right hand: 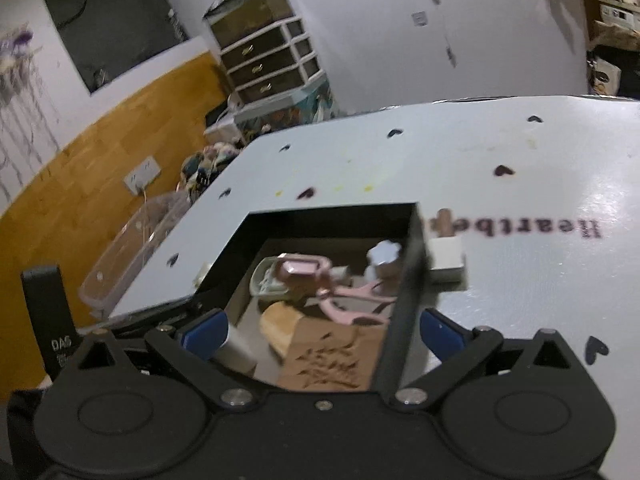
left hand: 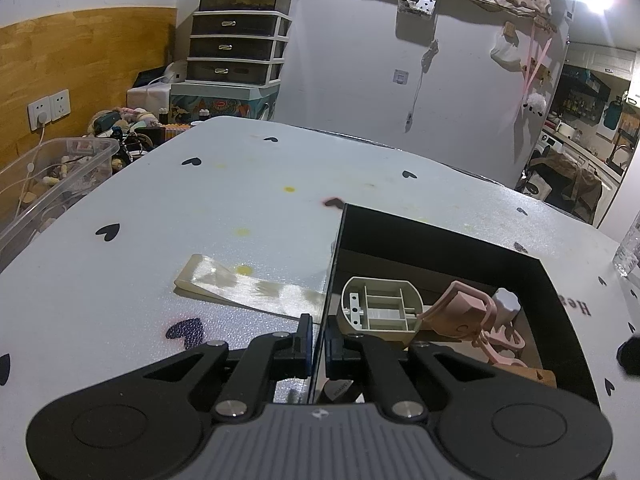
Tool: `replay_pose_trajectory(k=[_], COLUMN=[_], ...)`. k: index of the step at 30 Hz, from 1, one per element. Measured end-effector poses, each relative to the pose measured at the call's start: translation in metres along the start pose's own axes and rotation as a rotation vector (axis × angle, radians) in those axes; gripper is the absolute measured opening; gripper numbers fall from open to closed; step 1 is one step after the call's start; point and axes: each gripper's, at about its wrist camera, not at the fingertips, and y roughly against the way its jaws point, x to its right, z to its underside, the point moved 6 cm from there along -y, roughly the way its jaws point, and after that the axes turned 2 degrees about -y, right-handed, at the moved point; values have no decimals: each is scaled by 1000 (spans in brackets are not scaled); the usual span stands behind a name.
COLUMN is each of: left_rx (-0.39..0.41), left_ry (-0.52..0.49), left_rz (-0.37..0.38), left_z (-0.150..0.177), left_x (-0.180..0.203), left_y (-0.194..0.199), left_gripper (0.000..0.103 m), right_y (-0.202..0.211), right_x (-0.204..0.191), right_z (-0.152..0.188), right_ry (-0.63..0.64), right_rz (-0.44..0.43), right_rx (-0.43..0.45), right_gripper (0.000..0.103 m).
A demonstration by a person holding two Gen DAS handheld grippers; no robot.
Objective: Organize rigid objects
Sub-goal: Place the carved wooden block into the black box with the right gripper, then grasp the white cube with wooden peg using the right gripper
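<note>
A black open box point(left hand: 440, 236) stands on the white table point(left hand: 240, 208). Inside lie a beige plastic shell point(left hand: 380, 308), a pink plastic clip piece point(left hand: 468, 312), a white knob point(left hand: 506, 302) and a wooden block point(left hand: 544, 378). My left gripper point(left hand: 318, 344) is shut on the box's left wall near the front corner. The right wrist view shows the same box point(right hand: 332, 220) from above, with the pink piece point(right hand: 304, 268), white knob point(right hand: 384, 254) and a carved brown block point(right hand: 332, 360). My right gripper point(right hand: 324, 332) is open, its fingers straddling the box's right wall.
A flat translucent strip point(left hand: 248, 288) lies on the table left of the box. A white block point(right hand: 446, 262) and a small wooden piece point(right hand: 442, 220) lie right of the box. A glass point(left hand: 630, 252) stands at the right edge. A clear bin point(left hand: 52, 184) sits beside the table.
</note>
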Motion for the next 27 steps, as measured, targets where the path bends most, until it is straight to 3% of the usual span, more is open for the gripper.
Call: replay_pose_trajectory(k=[4, 7, 12, 15, 17, 21, 24, 27], left_rx=[0, -2, -2, -2, -2, -4, -7, -9], left_ry=[-1, -3, -2, -2, 0, 0, 1, 4], left_rz=[0, -1, -1, 0, 0, 1, 3, 8], left_z=[0, 0, 0, 0, 0, 0, 1, 1], left_x=[0, 0, 0, 0, 0, 0, -2, -4], left_y=[0, 0, 0, 0, 0, -1, -2, -3], left_gripper=[5, 5, 5, 5, 5, 6, 6, 6], right_y=[4, 4, 0, -13, -24, -47, -60, -69], right_x=[38, 65, 96, 106, 109, 110, 101, 93], right_z=[-7, -14, -26, -29, -30, -29, -25, -21], right_ry=[-101, -120, 35, 149, 202, 222, 252, 294], right_rz=[44, 29, 165, 185, 144, 49, 16, -14], right_rx=[38, 81, 170, 146, 122, 46, 14, -16], right_gripper=[103, 103, 103, 103, 101, 73, 59, 54])
